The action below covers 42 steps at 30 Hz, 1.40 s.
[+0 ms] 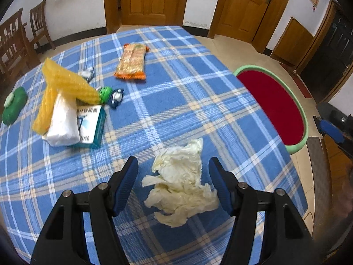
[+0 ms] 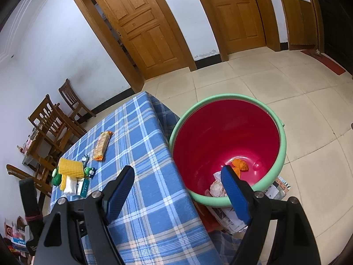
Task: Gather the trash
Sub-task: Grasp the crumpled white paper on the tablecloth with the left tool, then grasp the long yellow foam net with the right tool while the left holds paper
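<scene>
A crumpled pale tissue (image 1: 182, 182) lies on the blue plaid tablecloth (image 1: 176, 101), between the spread fingers of my left gripper (image 1: 173, 164), which is open and apart from it. My right gripper (image 2: 177, 172) is open and holds nothing; it hovers over the table corner (image 2: 141, 154) and the near rim of the red bin with a green rim (image 2: 227, 145). In the bin lie an orange scrap (image 2: 240, 164) and a crumpled pale wad (image 2: 217, 188). The bin (image 1: 275, 106) also shows beside the table in the left wrist view.
On the table lie an orange snack packet (image 1: 132, 61), a yellow mesh sleeve (image 1: 64, 84), a white tissue pack (image 1: 62, 121), a teal box (image 1: 92, 125), a green case (image 1: 14, 106) and small toys (image 1: 110, 95). Wooden chairs (image 2: 55, 119) stand by the wall. Bags (image 2: 231, 218) lie under the bin.
</scene>
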Motion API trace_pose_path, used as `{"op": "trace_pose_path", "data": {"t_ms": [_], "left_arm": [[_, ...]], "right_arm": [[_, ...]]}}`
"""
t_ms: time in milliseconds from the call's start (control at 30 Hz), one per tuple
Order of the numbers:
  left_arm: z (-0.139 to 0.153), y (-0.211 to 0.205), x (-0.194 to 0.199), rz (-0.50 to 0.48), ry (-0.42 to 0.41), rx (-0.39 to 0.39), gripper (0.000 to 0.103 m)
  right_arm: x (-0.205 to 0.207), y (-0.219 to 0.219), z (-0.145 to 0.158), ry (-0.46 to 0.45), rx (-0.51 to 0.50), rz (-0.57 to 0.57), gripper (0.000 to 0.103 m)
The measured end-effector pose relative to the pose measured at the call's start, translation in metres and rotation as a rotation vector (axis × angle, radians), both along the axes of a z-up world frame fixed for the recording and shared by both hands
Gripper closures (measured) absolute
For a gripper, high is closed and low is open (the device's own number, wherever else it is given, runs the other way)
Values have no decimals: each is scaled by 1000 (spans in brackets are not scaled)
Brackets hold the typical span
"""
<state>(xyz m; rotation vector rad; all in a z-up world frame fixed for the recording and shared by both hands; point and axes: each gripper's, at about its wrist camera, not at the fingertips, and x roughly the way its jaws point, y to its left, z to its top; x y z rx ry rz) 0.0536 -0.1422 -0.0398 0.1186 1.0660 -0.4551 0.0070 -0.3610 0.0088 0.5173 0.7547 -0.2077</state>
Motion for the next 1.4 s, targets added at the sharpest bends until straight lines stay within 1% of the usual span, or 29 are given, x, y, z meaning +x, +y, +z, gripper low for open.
{"op": "trace_pose_path", "data": {"t_ms": [200, 233, 267, 300, 367, 467, 600, 933, 1167, 1400], "left_arm": [[-8, 0, -3, -8, 14, -7, 37], [-9, 1, -3, -10, 17, -10, 40], [-10, 1, -4, -12, 19, -13, 48], [-10, 2, -5, -13, 15, -12, 49], [-9, 3, -7, -20, 10, -20, 62], [-6, 9, -7, -9, 11, -49, 66], [3, 22, -7, 26, -6, -70, 66], [31, 75, 0, 166, -69, -126, 66], [53, 118, 12, 267, -125, -119, 66], [62, 150, 32, 344, -148, -103, 66]], "right_arm": [[0, 4, 1, 5, -7, 8, 20], [2, 5, 1, 6, -8, 9, 20], [2, 6, 1, 7, -9, 11, 20], [3, 7, 1, 8, -10, 14, 20], [4, 10, 2, 9, -15, 19, 20], [7, 14, 4, 8, -21, 32, 20], [12, 23, 9, 3, -28, 58, 20], [35, 55, 23, -18, -46, 154, 20], [60, 90, 35, -25, -61, 249, 20], [91, 133, 48, -28, -75, 354, 20]]}}
